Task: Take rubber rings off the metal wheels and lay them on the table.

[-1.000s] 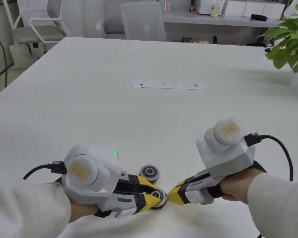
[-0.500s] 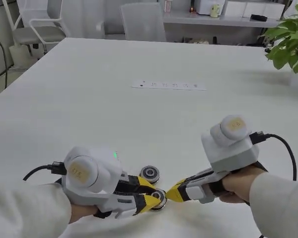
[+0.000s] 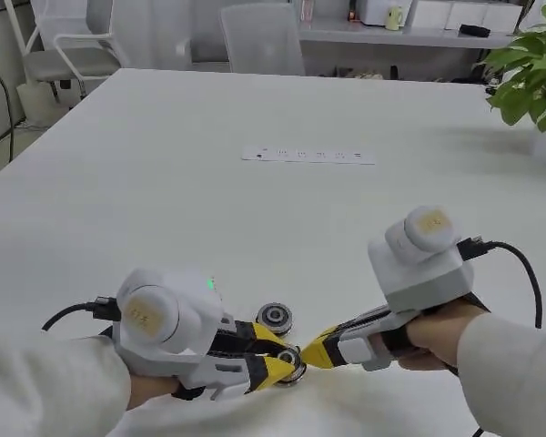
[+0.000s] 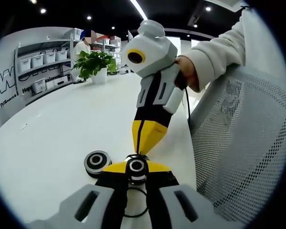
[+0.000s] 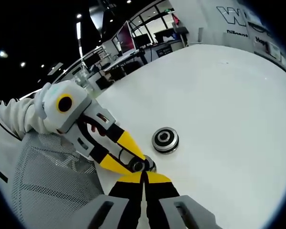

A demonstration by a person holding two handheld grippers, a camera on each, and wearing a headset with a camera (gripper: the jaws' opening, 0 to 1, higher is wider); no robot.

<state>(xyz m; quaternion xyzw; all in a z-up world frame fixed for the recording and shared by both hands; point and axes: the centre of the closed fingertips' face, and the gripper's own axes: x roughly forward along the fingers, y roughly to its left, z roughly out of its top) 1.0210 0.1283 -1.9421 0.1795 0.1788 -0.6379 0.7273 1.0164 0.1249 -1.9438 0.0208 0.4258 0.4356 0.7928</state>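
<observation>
Moved: since a second ago the right gripper [image 3: 307, 353] has raised its rear end and drawn a little to the right, its tip staying at the same spot. The left gripper [image 3: 282, 358], both wheels and the strip lie as they did.
Left gripper: low at the near edge of the table [image 3: 255, 218], pointing right. Its yellow jaws are clamped on the held wheel [image 3: 293, 357], one on each side, seen plainly in the left gripper view [image 4: 137, 167].
Held wheel: between the left jaws, its round face [image 4: 137, 170] turned to that gripper's camera. I cannot tell whether it rests on the table or is just off it.
Right gripper: comes in from the right, sloping down to the held wheel. Its jaws are pressed together with no gap, and the yellow tips [image 5: 144, 177] touch the wheel's rim on the side away from the left gripper. I cannot tell whether they pinch a ring.
Second wheel [image 3: 274, 318]: lies flat on the table just beyond the left jaws, apart from both grippers. It is dark round the rim and bright in the middle [image 5: 165, 139].
Hands: one in a pale sleeve [image 3: 514, 373] holds each gripper, with a black cable running from each.
Strip [image 3: 308, 156]: white, mid-table, well beyond the wheels.
Plant [image 3: 532, 77]: at the far right edge.
Chairs [image 3: 262, 38]: past the far end of the table.
</observation>
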